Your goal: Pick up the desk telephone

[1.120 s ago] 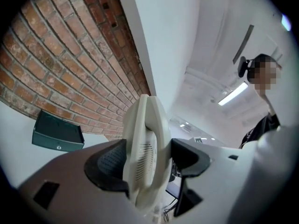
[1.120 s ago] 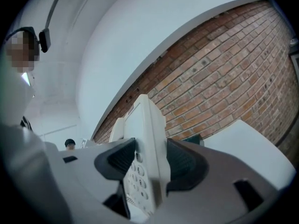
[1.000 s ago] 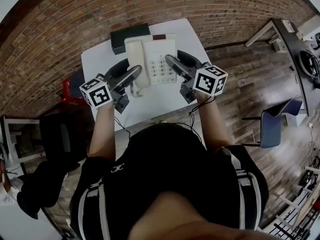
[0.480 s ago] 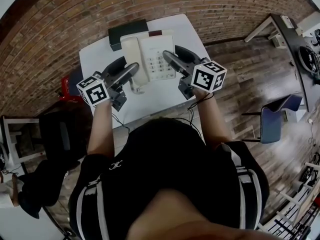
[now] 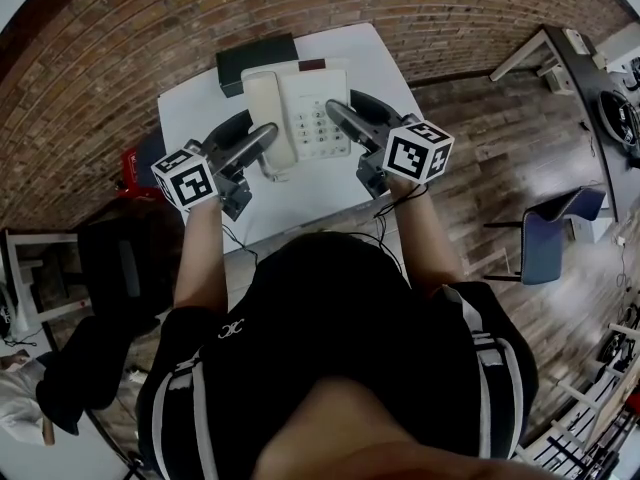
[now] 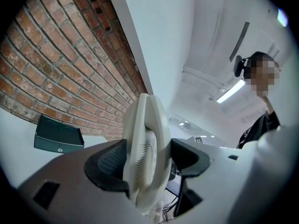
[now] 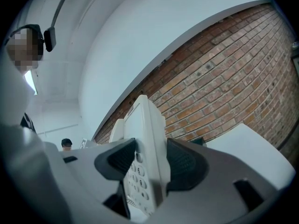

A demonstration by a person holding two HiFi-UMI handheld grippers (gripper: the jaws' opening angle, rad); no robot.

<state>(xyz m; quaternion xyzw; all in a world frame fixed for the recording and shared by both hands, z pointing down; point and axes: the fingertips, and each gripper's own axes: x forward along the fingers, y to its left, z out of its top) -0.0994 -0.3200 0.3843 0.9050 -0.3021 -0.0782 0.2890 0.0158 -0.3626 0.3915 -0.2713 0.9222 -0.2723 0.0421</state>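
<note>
- Standing over a small white surface (image 5: 192,118), a person holds a pair of tongs in each hand, one at either side of the desk telephone (image 5: 312,108).
- The left tongs (image 5: 258,134) come in at the telephone's left side, where the handset (image 5: 268,118) lies in its cradle. In the left gripper view the left tongs (image 6: 147,161) are clamped on the cream handset (image 6: 145,139), one dark pad pressed to each face of it.
- The right tongs (image 5: 346,111) come in at the telephone's right side, beside the keypad (image 5: 320,126). In the right gripper view the right tongs (image 7: 149,164) are clamped on the right edge of the telephone body (image 7: 147,125). The number keys show just inside the left-hand pad.
- So the telephone sits between the two pairs of tongs, gripped at both flanks, over the middle of the surface. I cannot tell whether its underside touches the surface.
- A dark box (image 5: 256,60) lies at the far edge of the surface, just behind the telephone, and shows as well in the left gripper view (image 6: 58,135).
- A brick wall (image 6: 56,64) rises beyond the surface.
- The marker cubes (image 5: 190,180) sit at the near ends of the tongs, by the person's wrists.
</note>
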